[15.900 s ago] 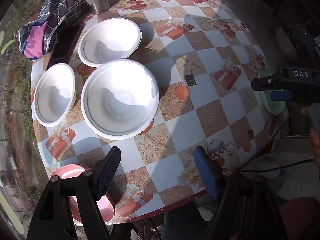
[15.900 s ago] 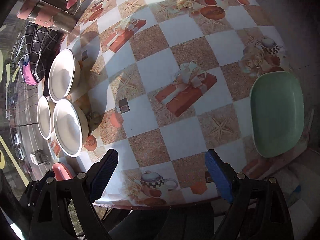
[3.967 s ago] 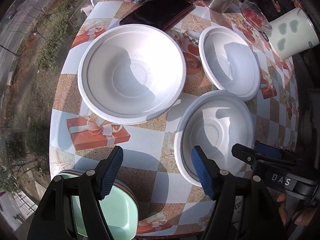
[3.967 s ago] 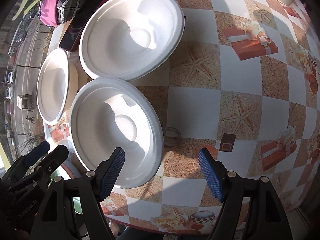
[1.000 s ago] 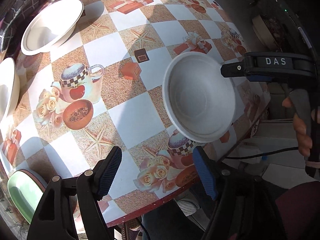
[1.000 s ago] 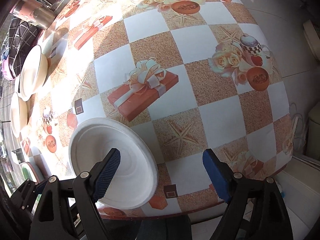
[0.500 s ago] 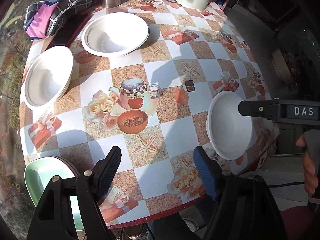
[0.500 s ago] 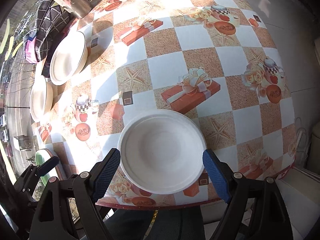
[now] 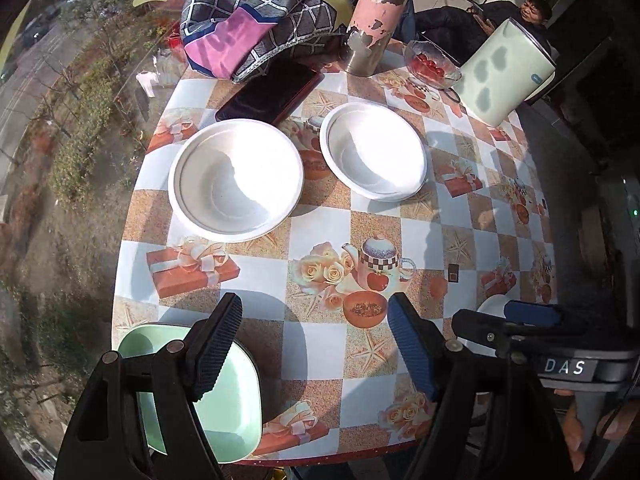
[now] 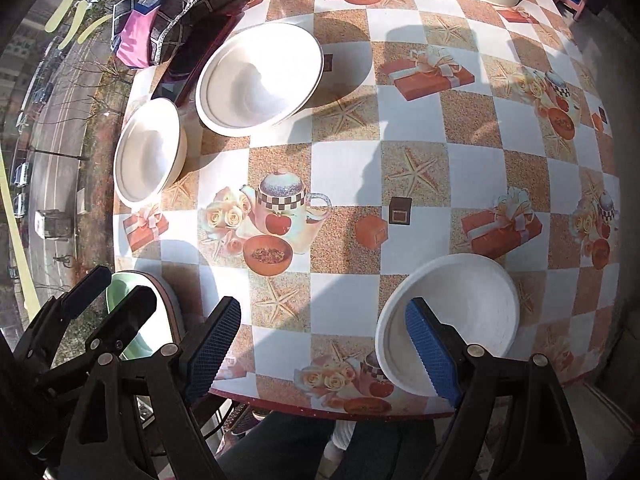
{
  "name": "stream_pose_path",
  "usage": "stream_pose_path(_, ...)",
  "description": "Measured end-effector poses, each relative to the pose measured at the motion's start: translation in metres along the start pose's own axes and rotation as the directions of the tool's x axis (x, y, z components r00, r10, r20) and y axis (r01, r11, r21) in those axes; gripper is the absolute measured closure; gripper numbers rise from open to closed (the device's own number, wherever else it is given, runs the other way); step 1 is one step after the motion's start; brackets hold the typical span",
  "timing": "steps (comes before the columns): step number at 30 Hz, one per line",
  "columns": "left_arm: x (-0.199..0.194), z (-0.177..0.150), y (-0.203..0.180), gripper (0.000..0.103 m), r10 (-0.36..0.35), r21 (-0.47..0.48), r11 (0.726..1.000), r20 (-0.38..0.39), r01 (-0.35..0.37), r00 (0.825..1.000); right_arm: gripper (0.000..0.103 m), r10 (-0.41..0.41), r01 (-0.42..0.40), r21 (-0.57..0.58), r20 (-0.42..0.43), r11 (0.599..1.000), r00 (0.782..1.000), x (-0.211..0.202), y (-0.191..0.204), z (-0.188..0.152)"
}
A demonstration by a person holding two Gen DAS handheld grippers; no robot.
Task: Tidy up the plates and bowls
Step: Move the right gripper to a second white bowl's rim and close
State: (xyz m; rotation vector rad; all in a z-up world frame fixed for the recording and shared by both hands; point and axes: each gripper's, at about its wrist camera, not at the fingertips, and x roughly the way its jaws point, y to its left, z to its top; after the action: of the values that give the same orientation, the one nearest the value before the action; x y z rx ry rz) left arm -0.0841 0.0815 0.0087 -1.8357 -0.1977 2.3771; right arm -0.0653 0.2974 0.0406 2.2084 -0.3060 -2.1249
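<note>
- Round table (image 10: 472, 184) in a checkered printed cloth, beside a window over a street.
- Left gripper (image 9: 316, 344) and right gripper (image 10: 324, 344): jaws apart, nothing between them.
- Two white bowls (image 9: 236, 180) (image 9: 374, 152) sit side by side at the far edge; a third bowl (image 10: 464, 312) near the front rim.
- Green plate (image 9: 224, 400) on the front-left edge.
- Risk: third bowl lies close to the rim, so a clumsy nudge could tip it off.
</note>
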Motion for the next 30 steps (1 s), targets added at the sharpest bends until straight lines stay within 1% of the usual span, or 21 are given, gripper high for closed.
stream_pose_path(3,0.007,0.01,0.027,0.025,0.043,-0.072,0.997,-0.003,-0.043,0.999,0.018,0.02,-0.02,-0.005,-0.029,1.0,0.999,0.011,0.019,0.009)
stream_pose_path(5,0.012,0.016,0.042,0.025,0.059,-0.106,0.993,-0.013,-0.06,0.998,0.018,0.027,-0.027,-0.01,-0.042,1.0,0.999,0.019,0.031,0.015)
stream_pose_path(8,0.018,0.026,0.058,0.025,0.082,-0.136,0.987,-0.019,-0.084,0.996,0.018,0.018,-0.019,-0.03,-0.033,0.999,0.999,0.028,0.048,0.025)
stream_pose_path(13,0.034,0.047,0.078,0.025,0.134,-0.169,0.976,-0.036,-0.138,0.99,0.018,0.068,-0.068,0.021,-0.04,0.997,0.997,0.048,0.062,0.046)
stream_pose_path(17,0.05,0.065,0.09,0.025,0.181,-0.182,0.966,-0.041,-0.186,0.983,0.018,0.08,-0.077,0.067,-0.047,0.995,0.996,0.066,0.07,0.066)
stream_pose_path(19,0.059,0.074,0.095,0.025,0.189,-0.195,0.961,-0.053,-0.195,0.981,0.018,0.07,-0.067,0.065,-0.053,0.996,0.996,0.076,0.075,0.074)
stream_pose_path(23,0.076,0.086,0.102,0.025,0.219,-0.205,0.952,-0.062,-0.228,0.974,0.018,0.091,-0.086,0.105,-0.052,0.991,0.994,0.09,0.079,0.089)
stream_pose_path(25,0.083,0.092,0.104,0.025,0.221,-0.211,0.95,-0.065,-0.23,0.973,0.018,0.109,-0.102,0.123,-0.049,0.987,0.993,0.095,0.081,0.095)
stream_pose_path(30,0.105,0.099,0.107,0.025,0.24,-0.195,0.947,-0.095,-0.254,0.966,0.018,0.11,-0.105,0.082,-0.056,0.991,0.992,0.107,0.097,0.106)
